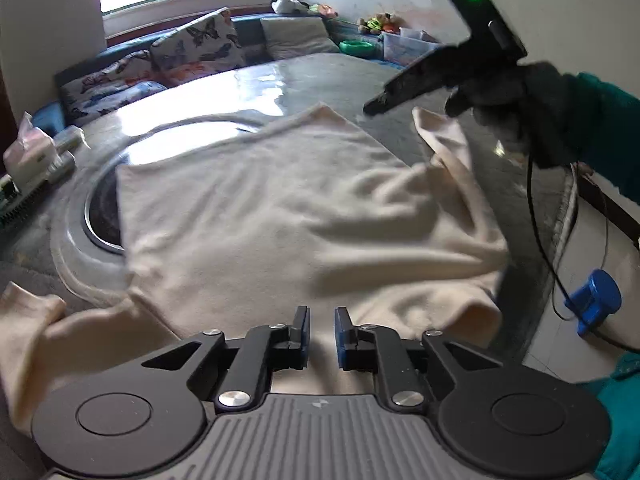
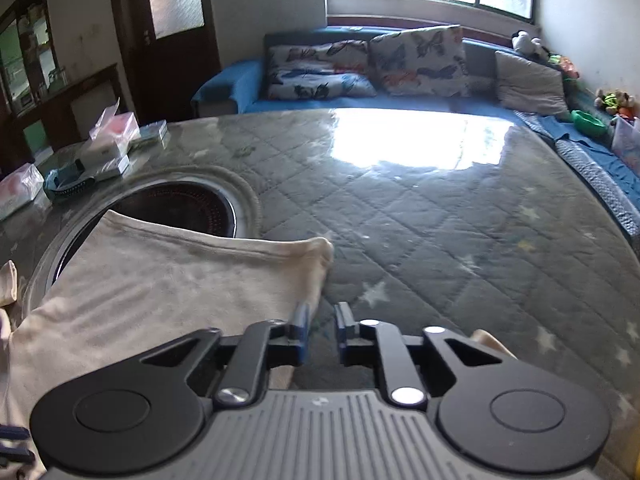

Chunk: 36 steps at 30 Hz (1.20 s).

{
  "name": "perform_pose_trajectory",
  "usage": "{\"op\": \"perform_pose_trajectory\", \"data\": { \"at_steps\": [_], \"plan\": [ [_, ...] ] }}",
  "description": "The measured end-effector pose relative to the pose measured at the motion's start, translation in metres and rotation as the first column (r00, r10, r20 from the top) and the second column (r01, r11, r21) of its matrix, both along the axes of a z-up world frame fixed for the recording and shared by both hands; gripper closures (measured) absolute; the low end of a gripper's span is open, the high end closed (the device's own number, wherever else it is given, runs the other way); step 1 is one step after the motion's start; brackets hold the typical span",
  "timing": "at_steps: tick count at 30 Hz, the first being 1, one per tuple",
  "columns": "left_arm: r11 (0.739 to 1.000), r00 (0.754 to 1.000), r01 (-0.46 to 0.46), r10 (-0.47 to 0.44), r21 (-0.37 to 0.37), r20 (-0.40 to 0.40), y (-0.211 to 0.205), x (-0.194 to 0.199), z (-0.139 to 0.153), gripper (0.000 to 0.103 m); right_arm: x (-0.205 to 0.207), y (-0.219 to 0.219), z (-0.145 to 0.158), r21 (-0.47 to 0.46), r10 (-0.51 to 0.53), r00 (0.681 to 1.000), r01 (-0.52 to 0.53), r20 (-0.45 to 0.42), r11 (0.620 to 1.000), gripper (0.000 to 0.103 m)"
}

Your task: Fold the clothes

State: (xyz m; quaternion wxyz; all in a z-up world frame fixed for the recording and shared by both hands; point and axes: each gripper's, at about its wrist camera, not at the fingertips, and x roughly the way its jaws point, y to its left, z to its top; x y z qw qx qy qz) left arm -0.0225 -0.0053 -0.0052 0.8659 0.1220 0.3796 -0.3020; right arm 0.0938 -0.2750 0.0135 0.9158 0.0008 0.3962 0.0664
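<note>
The cream shirt (image 1: 280,208) lies spread on the bench (image 2: 440,216), its far hem over the round burner (image 2: 180,204), the right side rumpled with a sleeve (image 1: 440,132) turned up near the right edge. Both claws are open and empty: the left claw (image 1: 322,332) hovers over the near hem, the right claw (image 2: 322,332) hangs just beside the shirt's far right corner. This looks like the smoothing stage before the first fold; next, the right claw should probably pinch that sleeve and draw it inward.
</note>
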Motion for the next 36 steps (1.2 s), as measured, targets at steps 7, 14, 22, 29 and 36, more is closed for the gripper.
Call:
{"op": "perform_pose_trajectory", "data": {
  "at_steps": [7,14,22,29,36],
  "plan": [
    [0.961,0.959,-0.274,0.271,0.028,0.077,0.024,0.070,0.013,0.067,0.036,0.009,-0.012,-0.005,0.012,0.999,-0.012,-0.046,1.000,0.074],
    [0.905,0.907,-0.421,0.419,0.060,0.041,0.039,0.140,0.000,0.063,0.057,0.015,-0.019,-0.019,0.026,0.997,-0.027,-0.069,0.999,0.078],
    [0.894,0.894,-0.447,0.447,0.032,0.012,0.040,0.179,-0.016,0.068,0.073,0.023,-0.019,-0.045,0.044,0.997,-0.047,-0.062,0.998,0.097],
    [0.907,0.907,-0.418,0.414,0.051,0.070,0.031,0.196,-0.017,0.094,0.090,0.032,-0.019,-0.066,0.058,0.997,-0.062,-0.054,0.996,0.098],
    [0.891,0.892,-0.447,0.438,0.074,0.115,0.035,0.213,-0.020,0.096,0.118,0.044,-0.023,-0.089,0.057,0.997,-0.061,-0.043,0.994,0.098]
  ]
}}
